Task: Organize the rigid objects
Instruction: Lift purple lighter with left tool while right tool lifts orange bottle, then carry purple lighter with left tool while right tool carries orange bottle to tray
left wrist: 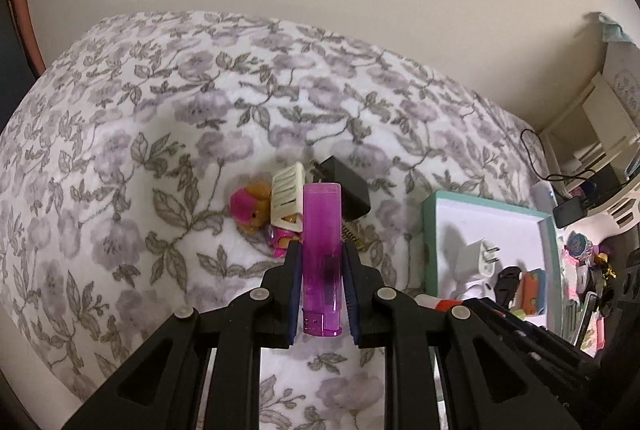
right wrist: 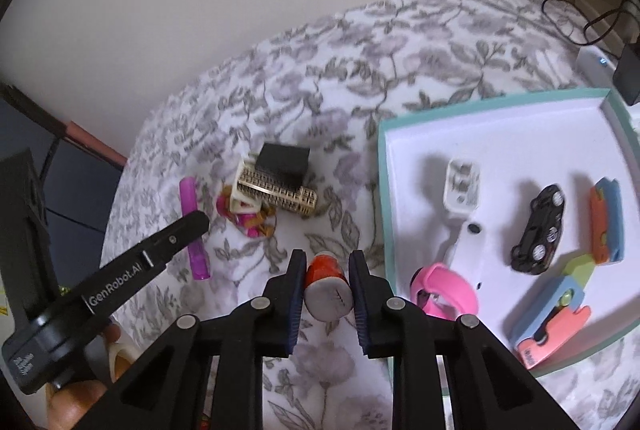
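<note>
My left gripper (left wrist: 321, 254) is shut on a purple translucent lighter (left wrist: 322, 258), held above the floral bedspread; the lighter also shows in the right wrist view (right wrist: 192, 226) between the left gripper's fingers. My right gripper (right wrist: 325, 262) is shut on a small red and white cylinder (right wrist: 326, 284), just left of the teal-rimmed white tray (right wrist: 384, 190). A pile lies on the bed: a black adapter (right wrist: 283, 160), a cream comb-like clip (right wrist: 276, 190) and a pink and orange toy (right wrist: 250, 220). In the left wrist view the pile (left wrist: 280, 206) lies just beyond the lighter.
The tray holds a white plug (right wrist: 462, 186), a black toy car (right wrist: 540, 230), a pink band (right wrist: 448, 294) and coloured blocks (right wrist: 606, 220). Cables and a power bank (right wrist: 596, 64) lie at the bed's far right. A cluttered shelf (left wrist: 600, 134) stands right.
</note>
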The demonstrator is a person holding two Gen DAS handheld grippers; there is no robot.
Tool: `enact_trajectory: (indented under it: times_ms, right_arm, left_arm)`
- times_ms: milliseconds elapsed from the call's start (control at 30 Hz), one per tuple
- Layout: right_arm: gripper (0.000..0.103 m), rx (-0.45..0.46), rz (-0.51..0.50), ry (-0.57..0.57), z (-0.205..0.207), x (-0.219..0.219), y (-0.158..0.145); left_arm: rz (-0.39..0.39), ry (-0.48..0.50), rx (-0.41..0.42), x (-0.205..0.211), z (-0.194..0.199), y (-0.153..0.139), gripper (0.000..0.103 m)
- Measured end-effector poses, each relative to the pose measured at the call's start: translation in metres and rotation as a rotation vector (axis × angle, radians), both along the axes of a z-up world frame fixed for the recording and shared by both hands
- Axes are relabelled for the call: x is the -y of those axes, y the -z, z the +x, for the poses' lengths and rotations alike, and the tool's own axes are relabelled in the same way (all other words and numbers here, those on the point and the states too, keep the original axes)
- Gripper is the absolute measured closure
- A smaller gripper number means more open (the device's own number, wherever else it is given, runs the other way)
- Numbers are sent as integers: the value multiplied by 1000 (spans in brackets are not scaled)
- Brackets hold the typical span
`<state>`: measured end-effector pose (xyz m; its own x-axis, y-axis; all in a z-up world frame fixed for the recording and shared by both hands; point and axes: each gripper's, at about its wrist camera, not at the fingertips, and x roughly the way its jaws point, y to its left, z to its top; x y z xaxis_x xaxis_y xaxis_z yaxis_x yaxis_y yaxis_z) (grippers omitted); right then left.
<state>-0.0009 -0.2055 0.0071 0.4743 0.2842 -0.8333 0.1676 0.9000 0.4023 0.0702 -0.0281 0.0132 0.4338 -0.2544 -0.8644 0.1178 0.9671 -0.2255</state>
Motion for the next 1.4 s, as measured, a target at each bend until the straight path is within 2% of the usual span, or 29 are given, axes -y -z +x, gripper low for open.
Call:
enact_trajectory:
  times_ms: [200, 400, 500, 633, 800, 1100, 1400]
  right_arm:
    - [79, 15, 24, 34, -1, 11, -6]
    - [79, 53, 14, 123, -9, 45, -23]
    - [80, 59, 24, 200, -16, 73, -27]
    - [80, 43, -53, 306, -28, 108, -28]
    - [80, 17, -53, 385, -40, 145, -20]
    - [80, -16, -93, 429, -46, 166, -9]
    - [80, -101, -130, 392, -39, 163, 14]
  left_arm:
    - [-11, 5, 25, 4, -2, -10, 83]
    - [-17, 53, 47, 23, -9, -18, 83]
    - [-14, 112, 60, 46, -18, -21, 83]
    - [-9, 195, 55, 78, -30, -20, 83]
    - [-27, 322, 19, 124, -48, -11, 83]
    - [17, 458, -6, 177, -75, 8, 83]
    - [38, 453, -49, 183, -71, 27, 83]
